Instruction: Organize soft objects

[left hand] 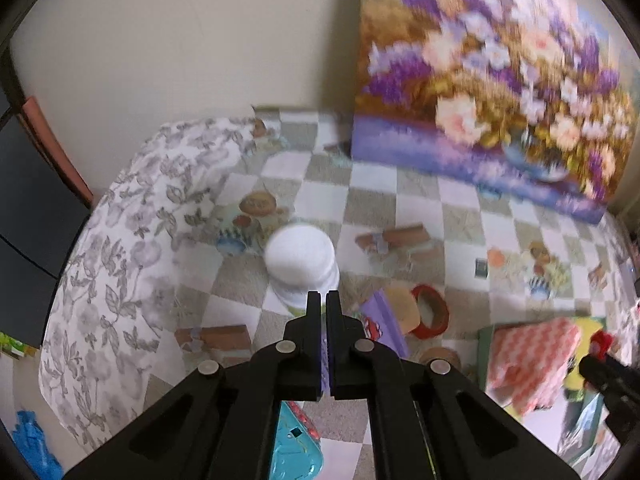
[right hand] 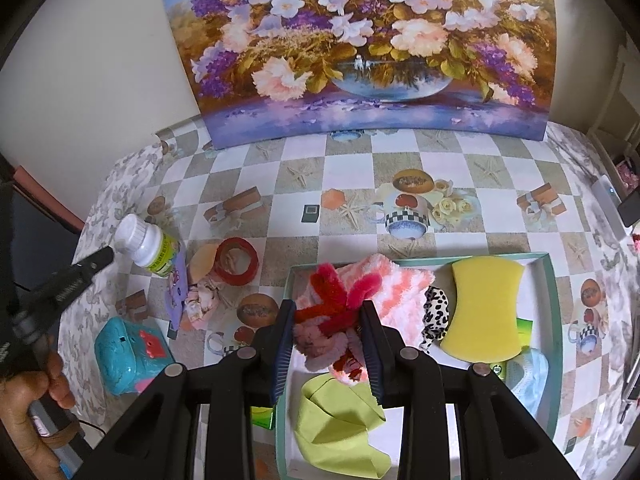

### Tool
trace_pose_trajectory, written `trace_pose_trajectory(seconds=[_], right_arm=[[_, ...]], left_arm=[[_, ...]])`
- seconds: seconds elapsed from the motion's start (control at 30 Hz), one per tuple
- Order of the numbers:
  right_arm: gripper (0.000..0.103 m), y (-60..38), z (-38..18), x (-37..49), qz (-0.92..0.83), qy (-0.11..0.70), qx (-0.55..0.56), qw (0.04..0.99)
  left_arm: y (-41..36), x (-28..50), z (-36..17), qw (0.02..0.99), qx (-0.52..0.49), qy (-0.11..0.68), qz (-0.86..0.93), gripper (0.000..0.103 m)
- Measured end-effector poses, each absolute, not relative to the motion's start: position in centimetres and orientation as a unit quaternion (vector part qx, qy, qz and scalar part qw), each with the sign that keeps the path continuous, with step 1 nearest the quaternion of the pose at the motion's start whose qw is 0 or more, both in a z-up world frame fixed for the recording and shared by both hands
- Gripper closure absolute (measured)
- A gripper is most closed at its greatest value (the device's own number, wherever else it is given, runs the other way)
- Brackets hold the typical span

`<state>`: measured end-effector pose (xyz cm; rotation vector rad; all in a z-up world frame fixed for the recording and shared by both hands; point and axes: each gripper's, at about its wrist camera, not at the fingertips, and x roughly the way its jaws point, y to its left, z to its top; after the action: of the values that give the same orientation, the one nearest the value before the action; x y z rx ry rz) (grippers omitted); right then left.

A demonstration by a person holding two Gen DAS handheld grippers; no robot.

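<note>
Bench [right hand: 496, 184] under checkered printed cloth, bearing flower painting [right hand: 360, 48], white-capped bottle [right hand: 148, 246], red tape roll [right hand: 236, 260], turquoise toy [right hand: 128, 356], open teal-rimmed box [right hand: 550, 320] of soft items.

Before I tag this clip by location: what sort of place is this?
Probably a home table: a checkered oilcloth printed with teapots, a flower painting against the wall, and a box of soft odds and ends.

Even soft daylight; left view motion-blurred, right sharp; fisheye bending, dark corners.
</note>
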<state>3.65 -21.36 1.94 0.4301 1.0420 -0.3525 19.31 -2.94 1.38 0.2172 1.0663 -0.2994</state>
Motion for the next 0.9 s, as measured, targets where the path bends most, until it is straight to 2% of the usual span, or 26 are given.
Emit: trace_pose_trajectory(seconds=[0.1, 0.17, 0.23, 0.27, 0.53, 0.9], right_arm=[[0.069, -21.5, 0.7, 3.9, -0.167, 0.507, 0.207, 0.820], [0.069, -21.6, 0.0, 3.9, -0.168, 0.516, 0.208, 0.814], [0.069, -21.6, -0.2, 4.0, -0.166, 0.518, 0.208, 0.813], [0.069, -21.6, -0.3, 3.9, -0.165, 0.518, 0.208, 0.813], [0.069, -21.5, -0.2, 4.0, -0.165, 0.520, 0.205, 0.812], [0.069, -21.6, -0.3, 4.1, -0.164, 0.523, 0.204, 0.811]], left_arm=[[-3.7, 19.4, -0.4, 0.829, 0.111, 0.527, -0.148, 0.098], [-4.4, 19.4, -1.4, 0.819, 0.118, 0.540, -0.155, 0.088], [-4.8, 19.3, -2.0, 0.814, 0.122, 0.545, -0.160, 0.065], [-5.2, 19.1, -2.3, 0.812, 0.124, 0.547, -0.163, 0.063], [-7.7, 18.0, -4.0, 0.795, 0.175, 0.551, -0.181, 0.055], [-7.5, 18.2, -6.6, 0.797, 0.235, 0.543, -0.123, 0.055]])
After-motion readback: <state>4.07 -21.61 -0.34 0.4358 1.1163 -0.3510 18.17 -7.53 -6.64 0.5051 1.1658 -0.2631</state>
